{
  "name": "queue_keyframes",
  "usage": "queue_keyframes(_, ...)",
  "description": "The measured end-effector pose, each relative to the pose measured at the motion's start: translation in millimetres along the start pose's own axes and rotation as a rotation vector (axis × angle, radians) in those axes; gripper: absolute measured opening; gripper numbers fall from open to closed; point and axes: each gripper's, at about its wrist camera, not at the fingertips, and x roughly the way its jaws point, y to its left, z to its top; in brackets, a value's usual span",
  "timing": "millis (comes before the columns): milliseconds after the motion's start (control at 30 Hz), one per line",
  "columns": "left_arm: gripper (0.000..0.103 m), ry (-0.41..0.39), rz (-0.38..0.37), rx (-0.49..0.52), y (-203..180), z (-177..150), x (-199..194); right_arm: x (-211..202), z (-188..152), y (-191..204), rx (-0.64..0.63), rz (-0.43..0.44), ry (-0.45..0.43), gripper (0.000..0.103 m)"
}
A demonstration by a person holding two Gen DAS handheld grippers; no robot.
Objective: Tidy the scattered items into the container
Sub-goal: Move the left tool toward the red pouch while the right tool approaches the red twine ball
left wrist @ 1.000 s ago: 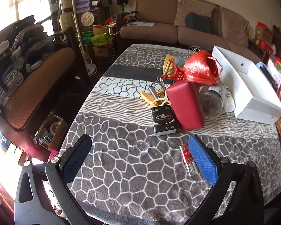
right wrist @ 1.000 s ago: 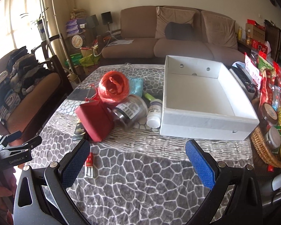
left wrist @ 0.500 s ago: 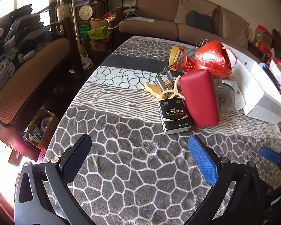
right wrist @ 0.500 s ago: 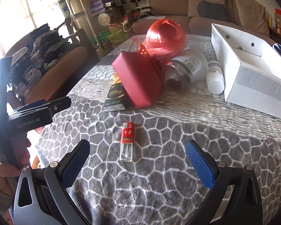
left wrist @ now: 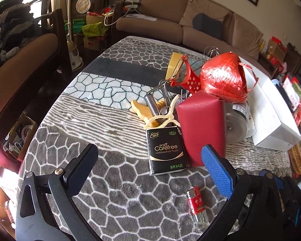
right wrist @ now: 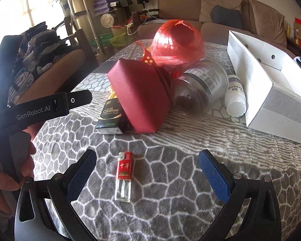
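A red lighter point(right wrist: 123, 177) lies on the grey patterned tablecloth between the fingers of my open right gripper point(right wrist: 147, 171); it also shows in the left wrist view point(left wrist: 197, 206). My left gripper point(left wrist: 150, 165) is open and empty, just short of a black tissue pack point(left wrist: 165, 153). Behind it lie a red pouch point(left wrist: 200, 127), a red twine ball point(left wrist: 223, 77), a glass jar point(right wrist: 198, 89), a white pill bottle point(right wrist: 235, 97), a red peeler point(left wrist: 187, 79) and metal tools. The white box point(right wrist: 271, 80) stands open at the right.
A wicker basket point(left wrist: 300, 158) sits at the table's right edge. A brown chair point(left wrist: 18, 64) with piled clothes stands left of the table. A brown sofa point(left wrist: 190, 24) is behind. The left gripper's body point(right wrist: 30, 108) and hand show left in the right wrist view.
Both grippers moved forward and lower toward the pile. The lighter now lies between my right fingers, and the tissue pack is closer to my left gripper.
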Motion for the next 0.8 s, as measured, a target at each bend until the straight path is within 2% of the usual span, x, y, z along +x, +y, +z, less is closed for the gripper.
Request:
queue_keyframes(200,0.103,-0.053,0.017,0.052,-18.8,13.6,3.5,-13.7,42.5,-33.4,0.056,-0.011,-0.087,0.103)
queue_keyframes(267,0.103,-0.048,0.027,0.072,-24.8,17.2,9.4,-17.2,60.1,-45.8,0.086,0.0,-0.107,0.103)
queue_keyframes(367,0.103,-0.032,0.002,0.069,-28.4,20.6,14.9,-20.2,73.2,-58.2,0.129,0.024,-0.136,0.103)
queue_keyframes(500,0.103,-0.044,-0.016,0.057,-30.5,27.6,17.6,-9.5,63.1,-62.1,0.171,0.069,-0.115,0.103)
queue_keyframes(600,0.103,-0.03,-0.029,0.048,-33.1,32.3,24.2,5.1,43.9,-57.2,0.171,0.063,-0.071,0.103)
queue_keyframes(800,0.103,0.01,-0.117,0.006,-41.4,34.5,30.9,21.5,19.0,-58.2,0.202,0.084,-0.019,0.103)
